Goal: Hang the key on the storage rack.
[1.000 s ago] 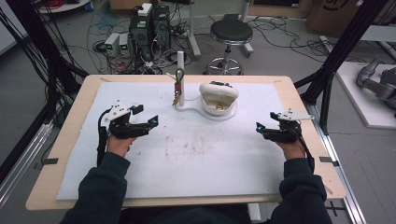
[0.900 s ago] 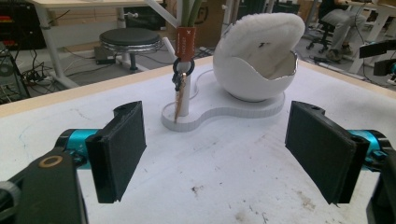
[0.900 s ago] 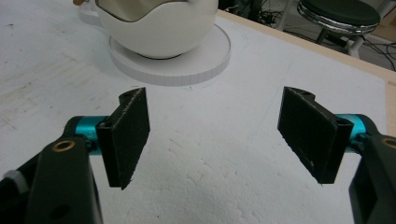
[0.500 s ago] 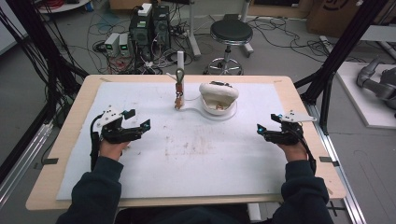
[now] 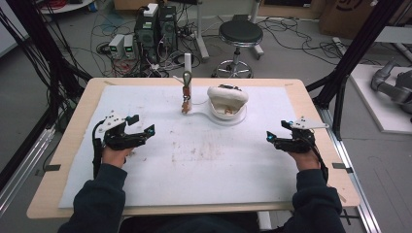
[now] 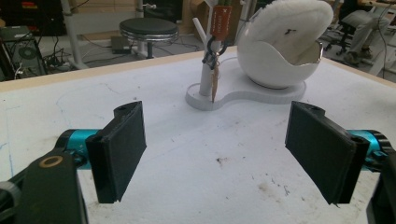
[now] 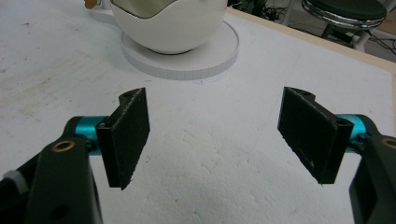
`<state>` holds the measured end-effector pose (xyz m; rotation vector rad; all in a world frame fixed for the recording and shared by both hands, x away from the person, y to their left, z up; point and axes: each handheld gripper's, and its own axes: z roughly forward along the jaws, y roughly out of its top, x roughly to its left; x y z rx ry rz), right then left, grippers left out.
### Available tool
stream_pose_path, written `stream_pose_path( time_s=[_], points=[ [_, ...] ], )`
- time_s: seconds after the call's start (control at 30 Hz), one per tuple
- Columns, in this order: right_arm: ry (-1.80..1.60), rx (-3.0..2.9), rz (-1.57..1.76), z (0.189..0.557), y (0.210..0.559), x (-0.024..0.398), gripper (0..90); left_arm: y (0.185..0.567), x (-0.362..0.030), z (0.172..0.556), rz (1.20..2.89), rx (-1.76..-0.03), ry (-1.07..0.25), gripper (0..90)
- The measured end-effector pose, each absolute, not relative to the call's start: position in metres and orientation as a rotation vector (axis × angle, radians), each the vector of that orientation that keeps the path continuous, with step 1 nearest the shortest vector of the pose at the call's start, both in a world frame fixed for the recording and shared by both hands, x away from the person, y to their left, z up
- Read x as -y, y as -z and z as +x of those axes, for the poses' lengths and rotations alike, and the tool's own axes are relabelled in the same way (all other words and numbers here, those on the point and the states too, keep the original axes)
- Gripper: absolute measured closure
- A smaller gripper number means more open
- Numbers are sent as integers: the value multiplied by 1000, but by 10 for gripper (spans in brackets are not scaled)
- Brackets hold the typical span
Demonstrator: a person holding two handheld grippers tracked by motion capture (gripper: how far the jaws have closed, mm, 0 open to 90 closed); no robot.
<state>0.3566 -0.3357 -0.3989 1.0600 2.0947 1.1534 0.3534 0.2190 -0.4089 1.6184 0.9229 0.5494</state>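
Note:
A white egg-shaped bowl (image 5: 227,103) with a fluffy lining stands on a flat white base at the table's far middle. Beside it a white post (image 5: 187,85) holds a hanging carabiner with a tag. My left gripper (image 5: 141,126) hovers open at the left of the white mat (image 5: 194,160), nothing between its jaws. My right gripper (image 5: 276,132) rests open at the right, also holding nothing. In the left gripper view the bowl (image 6: 280,51) and the post (image 6: 205,70) lie ahead of the gripper (image 6: 224,154). The right gripper view has the bowl (image 7: 173,23) ahead of the gripper (image 7: 215,140).
The wooden table (image 5: 311,111) is covered by the stained white mat. Behind the table are a round stool (image 5: 240,34), computer boxes (image 5: 155,24) and many cables on the floor. Black frame posts stand at both sides.
My left gripper has moved left and a little nearer to the person. The right gripper has stayed almost still.

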Motion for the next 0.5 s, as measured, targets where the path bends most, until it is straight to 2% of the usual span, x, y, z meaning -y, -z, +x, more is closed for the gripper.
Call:
stream_pose_path(
  time_s=[0.5],
  points=[
    [-1165, -2091, 1081, 357, 401, 340, 255, 411, -221, 356, 1616, -942, -551, 207]
  ],
)
